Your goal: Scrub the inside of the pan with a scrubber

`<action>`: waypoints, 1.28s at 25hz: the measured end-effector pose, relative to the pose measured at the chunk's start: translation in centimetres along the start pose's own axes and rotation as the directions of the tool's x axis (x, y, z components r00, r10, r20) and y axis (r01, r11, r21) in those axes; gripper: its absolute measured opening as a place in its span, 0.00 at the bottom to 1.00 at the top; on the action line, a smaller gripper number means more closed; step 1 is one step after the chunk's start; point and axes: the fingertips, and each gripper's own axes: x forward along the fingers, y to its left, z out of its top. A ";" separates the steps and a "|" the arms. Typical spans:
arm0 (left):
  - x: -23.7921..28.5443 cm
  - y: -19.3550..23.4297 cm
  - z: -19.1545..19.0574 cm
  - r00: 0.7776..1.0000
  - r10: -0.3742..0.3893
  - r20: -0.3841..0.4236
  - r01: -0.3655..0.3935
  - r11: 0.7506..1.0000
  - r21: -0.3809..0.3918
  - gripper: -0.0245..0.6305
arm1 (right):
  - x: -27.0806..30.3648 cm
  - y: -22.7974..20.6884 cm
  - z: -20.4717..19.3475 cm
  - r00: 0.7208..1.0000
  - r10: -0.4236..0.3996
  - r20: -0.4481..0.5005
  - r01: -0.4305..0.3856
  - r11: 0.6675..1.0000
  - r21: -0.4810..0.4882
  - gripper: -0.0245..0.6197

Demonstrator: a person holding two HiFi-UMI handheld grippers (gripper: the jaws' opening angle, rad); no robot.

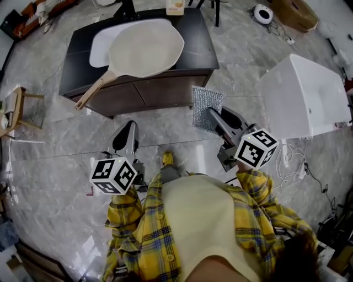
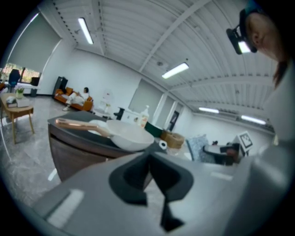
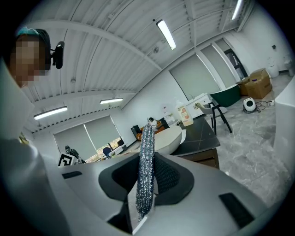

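Head view: the pan [image 1: 146, 48] overlies the white basin [image 1: 99, 47] and conceals its right part. At 12 o'clock a bottle [image 1: 175, 5] is cut off by the top edge, and its label cannot be read. At 9 o'clock a wooden stool [image 1: 15, 107] runs off the left edge. The near edge of the scrubber [image 1: 205, 106] is hidden inside the jaws of the right gripper [image 1: 214, 118], which clamp it.

Right gripper view: the scrubber stands edge-on and masks the middle of the pan.

Left gripper view: at 10 o'clock a figure [image 2: 84, 92] on a sofa [image 2: 69, 97] is too small to describe.
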 end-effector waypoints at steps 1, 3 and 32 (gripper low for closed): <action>0.2 0.7 0.2 1.000 0.005 -0.005 -0.005 1.000 0.017 0.05 | 0.7 0.1 0.1 1.000 0.001 -0.002 -0.001 1.000 -0.003 0.17; 0.5 1.9 0.6 1.000 0.010 -0.016 -0.009 0.999 0.042 0.05 | 2.1 0.4 0.2 1.000 0.005 -0.008 -0.005 1.000 -0.011 0.17; 8.4 8.5 6.2 0.993 0.107 -0.058 -0.096 0.982 0.163 0.06 | 17.5 -1.1 6.3 0.982 0.156 -0.110 -0.166 0.982 -0.088 0.17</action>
